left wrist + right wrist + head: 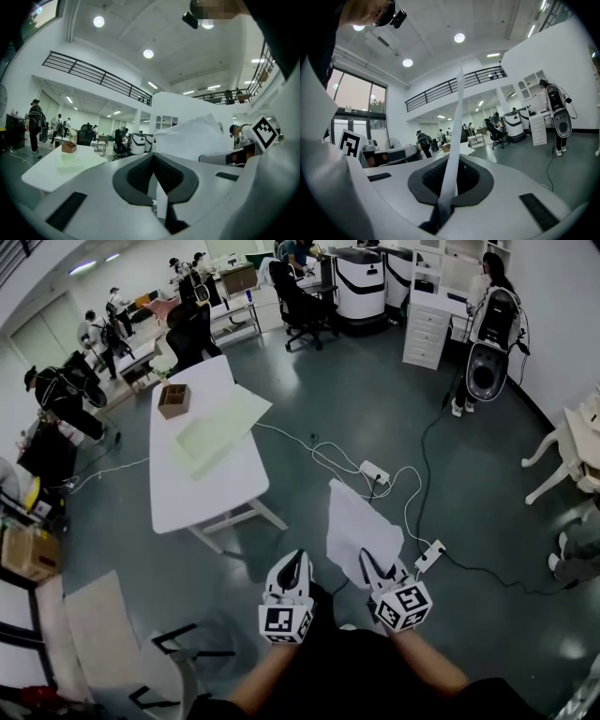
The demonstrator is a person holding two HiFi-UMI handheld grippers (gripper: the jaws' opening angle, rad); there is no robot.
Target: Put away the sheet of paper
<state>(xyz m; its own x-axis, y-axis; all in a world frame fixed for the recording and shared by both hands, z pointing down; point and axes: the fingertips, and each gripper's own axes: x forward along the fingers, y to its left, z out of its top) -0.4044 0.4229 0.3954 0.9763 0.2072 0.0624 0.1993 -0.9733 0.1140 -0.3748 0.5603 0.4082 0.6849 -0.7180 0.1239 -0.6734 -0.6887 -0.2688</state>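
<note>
The white sheet of paper [361, 526] hangs over the grey floor in front of me, pinched at its near edge by my right gripper [367, 557], which is shut on it. In the right gripper view the paper [458, 117] rises edge-on from between the closed pads of the right gripper [457, 158]. My left gripper [298, 556] is beside it on the left, apart from the sheet, jaws together. In the left gripper view the left gripper [153, 157] shows pads meeting, and the paper [192, 136] stands off to its right.
A white table [202, 488] stands ahead on the left with a brown box [174, 400] and a pale green folder [220, 427] on it. Power strips [374, 472] and cables lie on the floor. A cardboard box [28, 554] is far left. People work at the back.
</note>
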